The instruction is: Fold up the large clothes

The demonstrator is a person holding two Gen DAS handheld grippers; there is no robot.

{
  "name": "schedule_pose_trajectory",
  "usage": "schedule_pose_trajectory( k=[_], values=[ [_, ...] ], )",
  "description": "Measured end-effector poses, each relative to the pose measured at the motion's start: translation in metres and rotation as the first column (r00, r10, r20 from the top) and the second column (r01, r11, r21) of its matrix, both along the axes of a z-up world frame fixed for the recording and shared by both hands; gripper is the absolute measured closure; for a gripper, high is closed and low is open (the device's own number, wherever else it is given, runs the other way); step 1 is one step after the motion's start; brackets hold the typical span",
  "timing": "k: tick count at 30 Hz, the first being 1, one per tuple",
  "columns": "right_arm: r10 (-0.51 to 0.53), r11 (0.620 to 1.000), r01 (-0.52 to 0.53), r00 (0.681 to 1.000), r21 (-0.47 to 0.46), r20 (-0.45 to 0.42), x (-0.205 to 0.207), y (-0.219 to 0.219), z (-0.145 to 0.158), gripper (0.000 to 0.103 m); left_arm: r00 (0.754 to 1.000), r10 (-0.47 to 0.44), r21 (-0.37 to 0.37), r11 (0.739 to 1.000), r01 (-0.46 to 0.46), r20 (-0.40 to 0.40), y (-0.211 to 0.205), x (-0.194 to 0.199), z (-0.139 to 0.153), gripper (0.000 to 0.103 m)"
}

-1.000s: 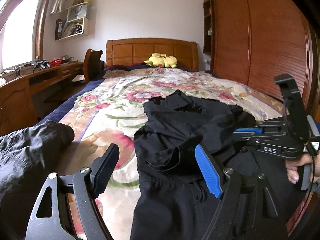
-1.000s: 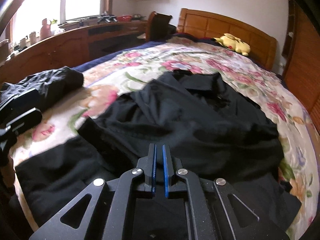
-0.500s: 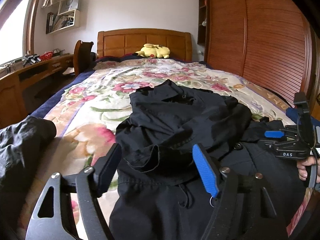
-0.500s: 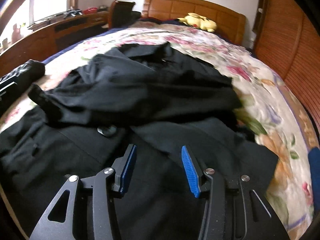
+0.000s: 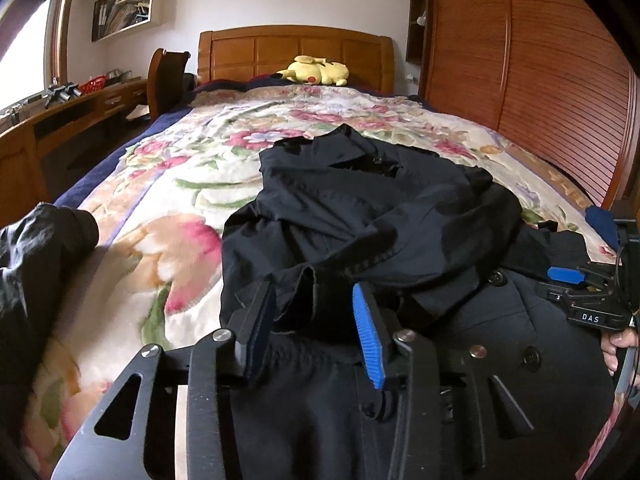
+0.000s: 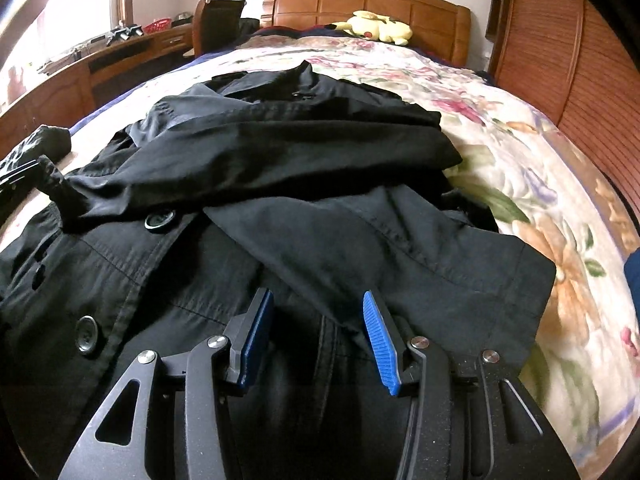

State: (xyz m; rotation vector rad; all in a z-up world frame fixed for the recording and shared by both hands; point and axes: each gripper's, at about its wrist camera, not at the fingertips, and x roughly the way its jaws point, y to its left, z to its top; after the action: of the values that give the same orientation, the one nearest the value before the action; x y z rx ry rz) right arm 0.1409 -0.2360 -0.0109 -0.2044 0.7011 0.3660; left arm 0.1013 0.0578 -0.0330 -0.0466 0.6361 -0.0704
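The bed (image 5: 168, 208), under its floral cover, carried the black coat (image 6: 248, 152) across its near half, the hem toward the foot edge and the collar toward the headboard. A second dark garment (image 5: 36, 264) lay at the bed's left edge, as it had a second before. A sleeve (image 6: 420, 264) lay folded across the coat's front toward the right edge of the bed.

The left hand-held gripper (image 5: 314, 320) had come in lower and closer than a second earlier, and its jaws had just been closing around a bunched sleeve cuff (image 5: 308, 292); whether the pads were actually pressing the cloth was hard to tell. The right hand-held gripper (image 6: 318, 332), shut a second ago, stood apart with its jaws low over the coat, straddling the near edge of the folded sleeve without gripping it.
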Motion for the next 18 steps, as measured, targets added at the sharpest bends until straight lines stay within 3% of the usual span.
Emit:
schedule_pose_trajectory(
  k=[6,8,18],
  values=[
    [0.004,0.999,-0.004,1.0,0.034,-0.012,0.008,-0.01,-0.006,0.054,0.999,-0.031,-0.009,0.999,0.031,-0.013,-0.001,-0.002,-0.001,0.094],
    [0.004,0.999,-0.003,1.0,0.037,-0.015,0.009,-0.01,-0.006,0.054,0.999,-0.038,-0.016,0.999,0.038,-0.003,-0.001,-0.005,0.001,0.098],
    [0.003,0.999,-0.002,1.0,0.043,-0.018,0.01,-0.01,-0.007,0.054,0.988,0.058,-0.023,0.998,-0.056,0.142,0.029,-0.034,0.033,0.101]
  ],
)
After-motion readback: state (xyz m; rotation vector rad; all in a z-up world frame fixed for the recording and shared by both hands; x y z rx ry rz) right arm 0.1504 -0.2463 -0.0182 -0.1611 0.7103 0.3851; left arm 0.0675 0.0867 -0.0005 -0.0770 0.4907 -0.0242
